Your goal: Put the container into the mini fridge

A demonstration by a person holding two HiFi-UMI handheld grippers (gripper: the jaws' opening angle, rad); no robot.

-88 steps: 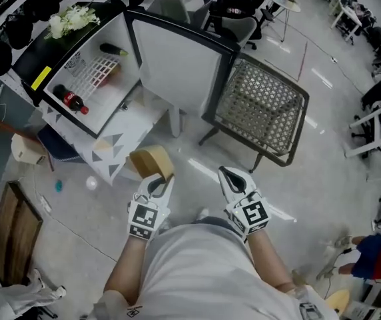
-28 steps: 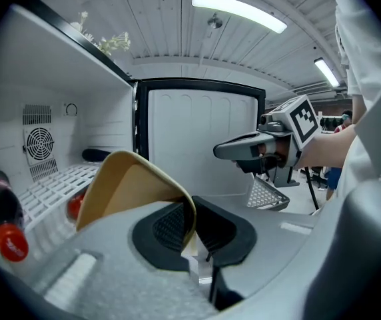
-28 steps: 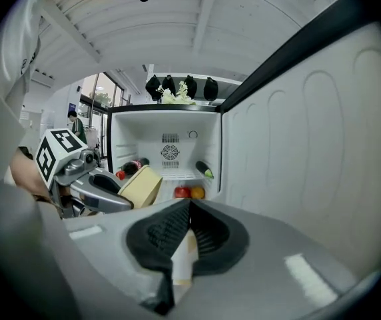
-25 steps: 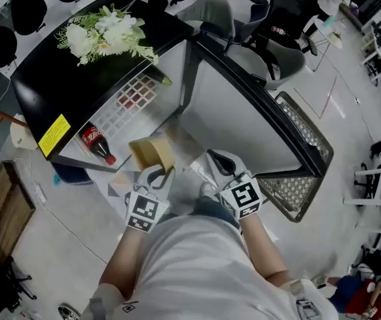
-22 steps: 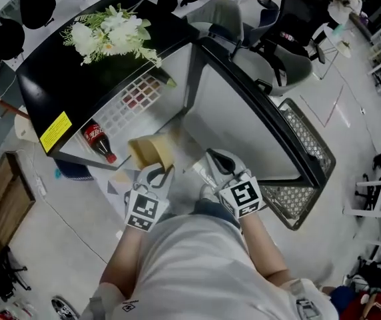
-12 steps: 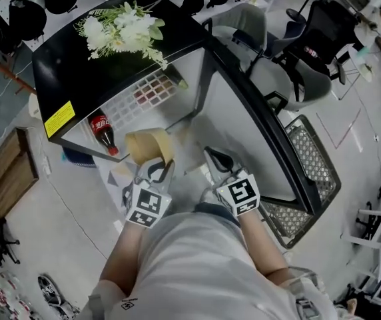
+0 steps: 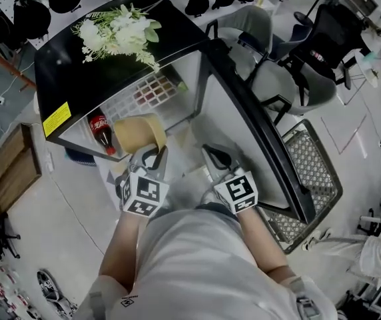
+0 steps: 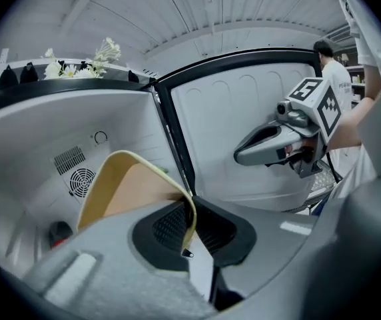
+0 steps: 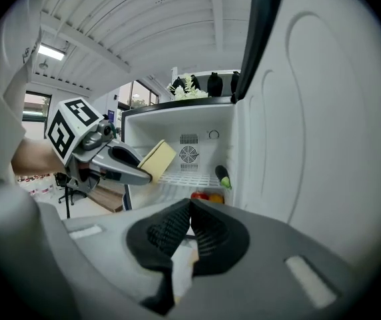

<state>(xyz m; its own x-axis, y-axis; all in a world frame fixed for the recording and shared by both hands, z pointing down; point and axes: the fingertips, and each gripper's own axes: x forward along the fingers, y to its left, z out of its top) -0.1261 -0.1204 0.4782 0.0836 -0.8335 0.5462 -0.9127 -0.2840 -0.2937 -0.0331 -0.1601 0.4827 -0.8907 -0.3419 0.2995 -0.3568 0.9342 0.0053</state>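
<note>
Mouth: mini fridge [image 7: 77,65] door [image 7: 234,112] swung wide right, entry free.
Wire shelf [image 9: 180,177]: middle bare; dark vegetable [image 9: 222,177] right.
Below: cola bottle [image 7: 100,131] left.

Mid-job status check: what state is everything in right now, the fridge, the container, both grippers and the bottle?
Mini fridge: door open wide.
Container: gripped by its rim, in the air at the fridge opening, not set down.
Left gripper: shut on the container.
Right gripper: shut, empty.
Cola bottle: capped, inside the fridge.
</note>
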